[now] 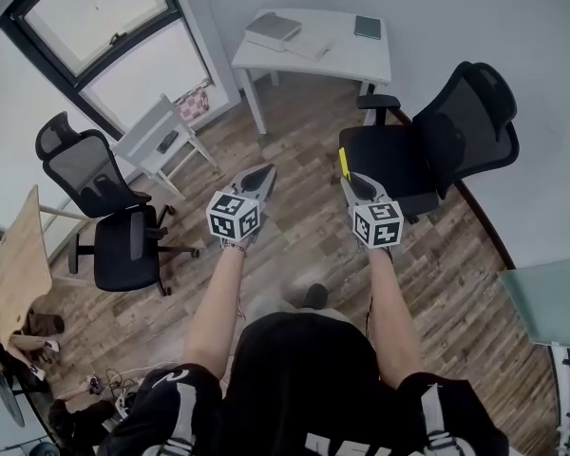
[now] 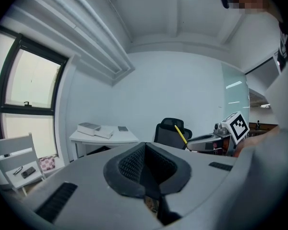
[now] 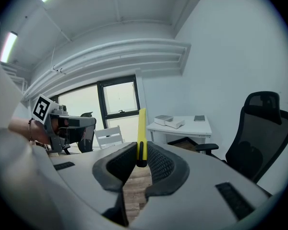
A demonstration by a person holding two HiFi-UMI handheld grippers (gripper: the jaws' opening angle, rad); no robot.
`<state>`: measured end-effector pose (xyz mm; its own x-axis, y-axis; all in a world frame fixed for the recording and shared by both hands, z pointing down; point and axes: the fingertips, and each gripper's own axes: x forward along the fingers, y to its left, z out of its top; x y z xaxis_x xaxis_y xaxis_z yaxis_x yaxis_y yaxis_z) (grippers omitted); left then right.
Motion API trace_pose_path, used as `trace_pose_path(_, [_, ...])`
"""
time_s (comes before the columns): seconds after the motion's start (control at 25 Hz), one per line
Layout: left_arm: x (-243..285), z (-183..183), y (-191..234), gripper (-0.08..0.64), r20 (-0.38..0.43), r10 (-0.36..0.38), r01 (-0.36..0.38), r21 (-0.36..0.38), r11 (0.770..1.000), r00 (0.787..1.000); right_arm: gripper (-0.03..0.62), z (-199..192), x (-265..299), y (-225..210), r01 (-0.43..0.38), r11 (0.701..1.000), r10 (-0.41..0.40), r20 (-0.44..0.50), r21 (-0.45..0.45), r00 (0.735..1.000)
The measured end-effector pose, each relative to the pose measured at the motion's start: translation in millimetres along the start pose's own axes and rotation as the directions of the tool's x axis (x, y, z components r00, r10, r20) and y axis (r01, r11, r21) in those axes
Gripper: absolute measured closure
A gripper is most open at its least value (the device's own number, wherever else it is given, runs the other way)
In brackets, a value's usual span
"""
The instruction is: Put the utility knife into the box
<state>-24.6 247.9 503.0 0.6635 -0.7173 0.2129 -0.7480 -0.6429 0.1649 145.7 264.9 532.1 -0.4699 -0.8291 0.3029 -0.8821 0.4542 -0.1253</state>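
Utility knife (image 3: pixel 141 133): a slim yellow body clamped near its lower end between the pads of the right gripper (image 3: pixel 141 163), most of its length standing free above the jaws. It is held in the air over the wooden floor (image 1: pixel 304 231), well apart from any box. The left gripper (image 2: pixel 145 169) has its jaws pressed together with nothing between them.

Risk: the hold takes only a short part of the knife, so a jolt or a slackened squeeze while it is carried could let it pivot or drop. The likely target, a pale box (image 1: pixel 273 28), appears shut. If so, the left gripper would have to open it first.

Surroundings, in order of size: a black office chair (image 1: pixel 437 145) stands far right, directly ahead of the right gripper, between it and the right end of the white table (image 1: pixel 342 57). The table's left end looks unobstructed. A second black chair (image 1: pixel 109 221) and a white chair (image 1: pixel 161 141) stand left. The box lies at the table's far left, and a small dark notebook (image 1: pixel 368 27) at its far right.
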Motion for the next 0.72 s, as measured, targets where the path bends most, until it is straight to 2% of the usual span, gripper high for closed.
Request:
trace_pose_path(0.36, [23.5,4.2,5.1,0.535,-0.006,-0.007,0.007,0.005,1.0,1.0,0.512,-1.8,15.6,-16.3,-0.008,1.0,0.008,-0.003,0.012,1.0])
trace_pose_path(0.72, [65.2,24.0,37.2,0.535,0.008,-0.047,0.047,0.006,0.999,0.999,0.512,17.4,51.3,-38.9,0.026,1.0,-0.026,0.001,0.01,1.0])
